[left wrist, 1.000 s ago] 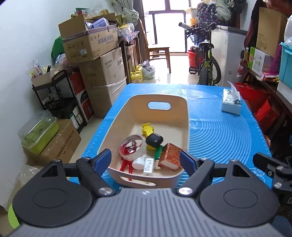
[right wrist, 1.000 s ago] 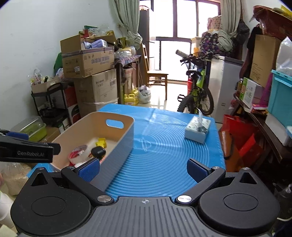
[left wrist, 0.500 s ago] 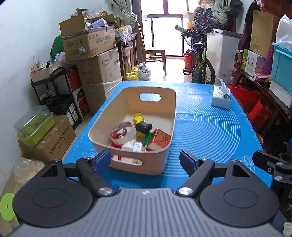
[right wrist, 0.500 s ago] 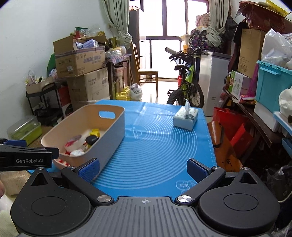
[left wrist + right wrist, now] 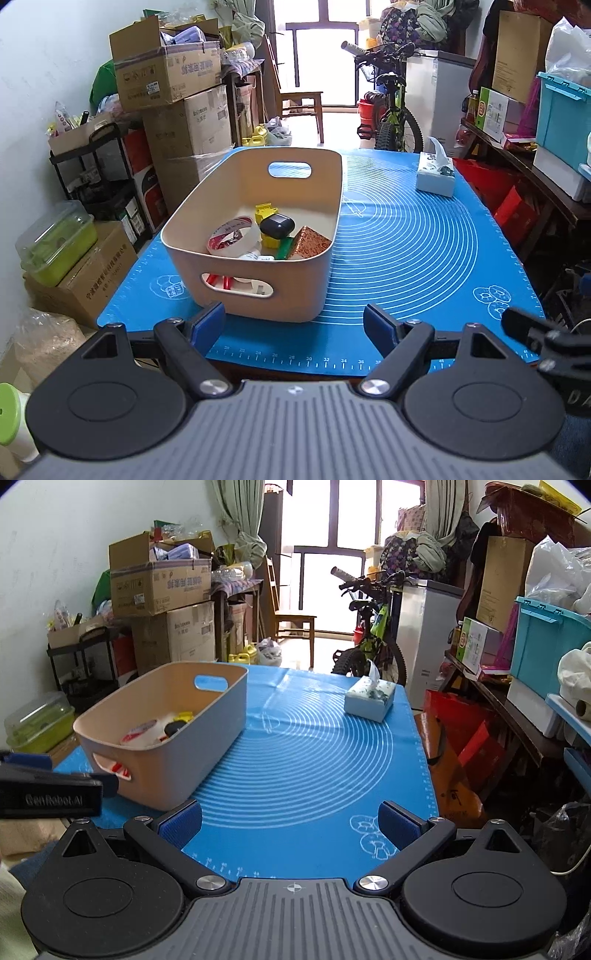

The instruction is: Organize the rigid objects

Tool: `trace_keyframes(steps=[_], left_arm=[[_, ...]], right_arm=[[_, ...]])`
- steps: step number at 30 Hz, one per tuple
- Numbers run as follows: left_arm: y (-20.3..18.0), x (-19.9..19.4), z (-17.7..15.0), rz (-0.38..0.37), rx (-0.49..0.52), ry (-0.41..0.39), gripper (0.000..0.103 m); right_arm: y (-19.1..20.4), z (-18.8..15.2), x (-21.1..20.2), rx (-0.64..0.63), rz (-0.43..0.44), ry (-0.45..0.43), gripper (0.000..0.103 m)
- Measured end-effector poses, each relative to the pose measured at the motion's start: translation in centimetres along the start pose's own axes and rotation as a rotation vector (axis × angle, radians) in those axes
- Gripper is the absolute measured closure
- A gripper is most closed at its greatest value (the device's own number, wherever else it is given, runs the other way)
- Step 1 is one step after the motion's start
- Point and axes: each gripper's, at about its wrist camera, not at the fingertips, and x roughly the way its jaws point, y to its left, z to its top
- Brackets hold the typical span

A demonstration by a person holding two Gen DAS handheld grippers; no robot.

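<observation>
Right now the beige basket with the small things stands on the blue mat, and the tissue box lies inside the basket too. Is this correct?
Not quite. The tissue box is not inside the basket; it stands apart from it on the blue mat, toward the far right corner. The right wrist view shows this. The basket does stand on the mat and holds small things.

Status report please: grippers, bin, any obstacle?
Left gripper open, empty. Right gripper open, empty. Bin on mat, items inside. Nothing blocking.
</observation>
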Motion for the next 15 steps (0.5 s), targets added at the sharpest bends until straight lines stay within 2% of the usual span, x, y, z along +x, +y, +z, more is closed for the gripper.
trace_keyframes(steps=[15], left_arm=[[-0.3,-0.4,-1.2,-0.025,0.016,-0.027,0.021]], right_arm=[[-0.4,-1.4,0.0,0.040,-0.017,-0.021,0.002]])
